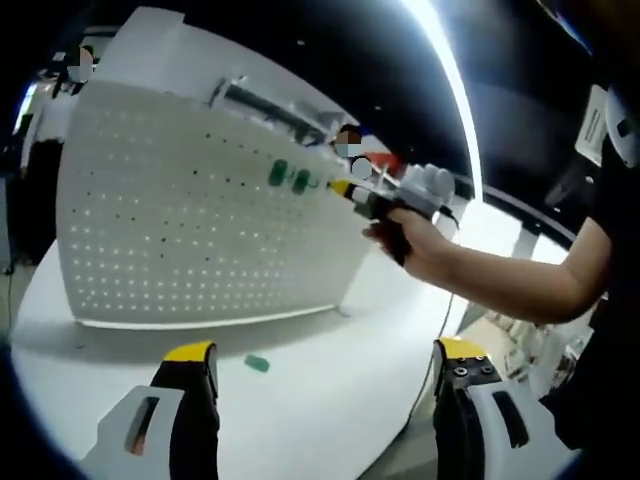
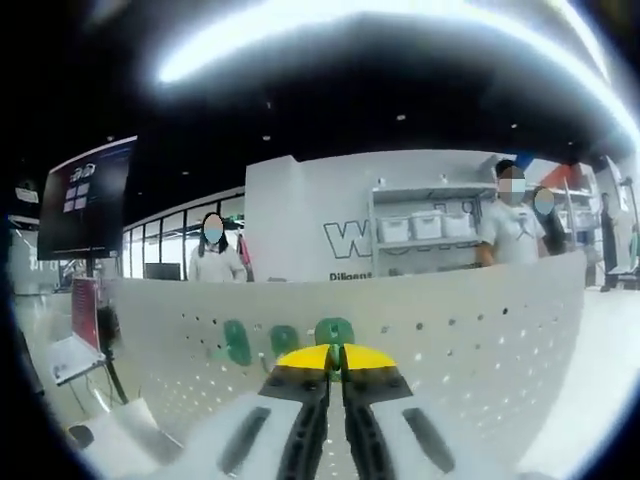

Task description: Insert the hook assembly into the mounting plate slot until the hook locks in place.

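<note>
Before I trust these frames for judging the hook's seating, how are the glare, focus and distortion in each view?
Left gripper view: a bright light strip blows out the upper right, the white pegboard bows from fisheye, and the green hooks look soft. Right gripper view: an overexposed band across the top, the background hazy, the right gripper sharp, its jaws together at a green hook.

The left gripper view looks from well back across the table (image 1: 330, 390) at the pegboard (image 1: 180, 230); the right gripper view faces it close up, sharing its green hooks (image 2: 283, 341).

a large "w" and "diligen" on the back wall (image 2: 300, 240).
</note>
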### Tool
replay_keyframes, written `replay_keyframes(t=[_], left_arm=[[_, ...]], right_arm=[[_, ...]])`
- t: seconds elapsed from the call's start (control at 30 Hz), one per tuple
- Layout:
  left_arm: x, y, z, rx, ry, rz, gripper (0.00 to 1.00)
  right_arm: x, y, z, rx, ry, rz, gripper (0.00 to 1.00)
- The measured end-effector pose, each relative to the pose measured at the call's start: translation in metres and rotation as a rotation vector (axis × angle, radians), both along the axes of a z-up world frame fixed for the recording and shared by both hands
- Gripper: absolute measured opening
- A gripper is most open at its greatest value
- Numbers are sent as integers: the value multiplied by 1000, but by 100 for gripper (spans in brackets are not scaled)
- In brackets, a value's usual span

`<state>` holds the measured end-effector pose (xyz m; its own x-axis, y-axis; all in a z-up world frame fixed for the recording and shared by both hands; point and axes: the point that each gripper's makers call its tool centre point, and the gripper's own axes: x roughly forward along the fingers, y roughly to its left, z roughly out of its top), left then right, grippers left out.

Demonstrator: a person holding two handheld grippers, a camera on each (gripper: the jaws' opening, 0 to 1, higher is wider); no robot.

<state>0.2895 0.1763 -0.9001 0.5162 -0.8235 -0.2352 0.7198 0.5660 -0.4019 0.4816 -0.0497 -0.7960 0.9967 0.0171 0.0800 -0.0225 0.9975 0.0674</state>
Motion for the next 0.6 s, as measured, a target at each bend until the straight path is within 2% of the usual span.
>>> replay_keyframes(t=[0.6], left_arm=[[6,7,-6,7,17,26,90]], right_arm=[[7,-4,-1,1,-19,-22,1]])
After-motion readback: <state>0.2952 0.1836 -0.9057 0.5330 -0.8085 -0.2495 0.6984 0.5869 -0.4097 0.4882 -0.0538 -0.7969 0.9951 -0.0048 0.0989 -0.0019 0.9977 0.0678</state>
